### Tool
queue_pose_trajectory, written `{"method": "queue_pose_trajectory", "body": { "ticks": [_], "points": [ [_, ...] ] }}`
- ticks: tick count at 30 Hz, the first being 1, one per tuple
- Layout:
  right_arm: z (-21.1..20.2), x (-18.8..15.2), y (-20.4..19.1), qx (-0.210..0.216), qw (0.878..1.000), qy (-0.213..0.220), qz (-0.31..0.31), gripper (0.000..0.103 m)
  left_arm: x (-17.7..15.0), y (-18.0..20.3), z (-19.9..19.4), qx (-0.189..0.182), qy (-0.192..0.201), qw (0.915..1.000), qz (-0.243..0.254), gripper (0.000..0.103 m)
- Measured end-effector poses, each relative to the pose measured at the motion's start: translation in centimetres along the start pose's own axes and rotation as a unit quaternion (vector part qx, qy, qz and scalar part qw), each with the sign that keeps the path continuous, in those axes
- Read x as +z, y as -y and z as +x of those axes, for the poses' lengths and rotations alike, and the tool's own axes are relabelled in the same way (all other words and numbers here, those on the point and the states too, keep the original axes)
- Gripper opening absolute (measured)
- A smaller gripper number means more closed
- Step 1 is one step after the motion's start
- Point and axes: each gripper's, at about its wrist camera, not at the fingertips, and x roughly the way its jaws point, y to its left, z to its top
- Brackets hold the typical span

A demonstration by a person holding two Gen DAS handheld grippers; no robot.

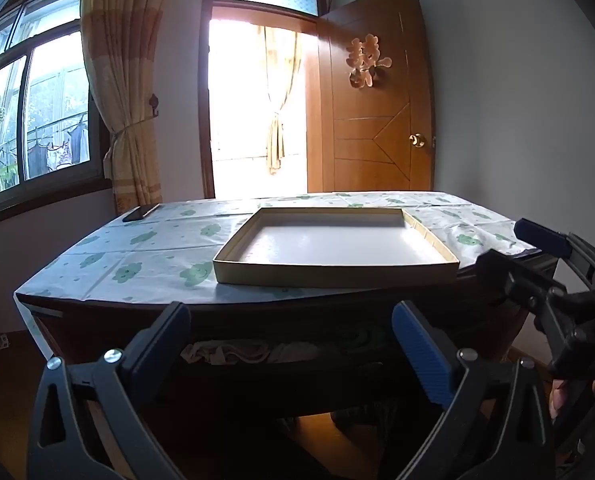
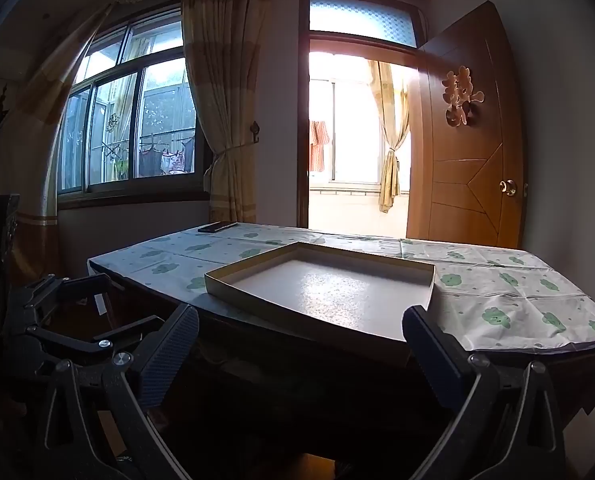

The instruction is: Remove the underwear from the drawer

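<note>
Below the table's front edge an open dark drawer [image 1: 281,374] holds crumpled pale underwear [image 1: 229,351]. My left gripper [image 1: 291,320] hovers open in front of the drawer, and the cloth lies beyond its blue-padded fingers, apart from them. My right gripper [image 2: 301,320] is also open with nothing between its fingers, facing the table's front edge. In the right wrist view the drawer lies in deep shadow and its contents are hidden. Each gripper shows in the other's view: the right gripper [image 1: 515,250] at the right, the left gripper [image 2: 125,304] at the lower left.
A shallow cardboard tray [image 1: 333,274] [image 2: 257,300] lies on the table, which wears a cloud-print cloth [image 1: 145,248]. A dark phone [image 1: 139,213] rests at the far left corner. Behind stand an open wooden door [image 1: 373,120], a bright doorway and a curtained window.
</note>
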Motion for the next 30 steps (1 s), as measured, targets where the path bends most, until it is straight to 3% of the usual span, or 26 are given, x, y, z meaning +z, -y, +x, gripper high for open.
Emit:
{"method": "queue_pose_trajectory", "body": {
  "ticks": [30],
  "points": [
    [0.53,-0.65,-0.03,0.004,1.0,-0.009,0.001,0.103,-0.28,-0.49,0.33,0.001,-0.004,1.0,-0.003,0.103]
  ]
}}
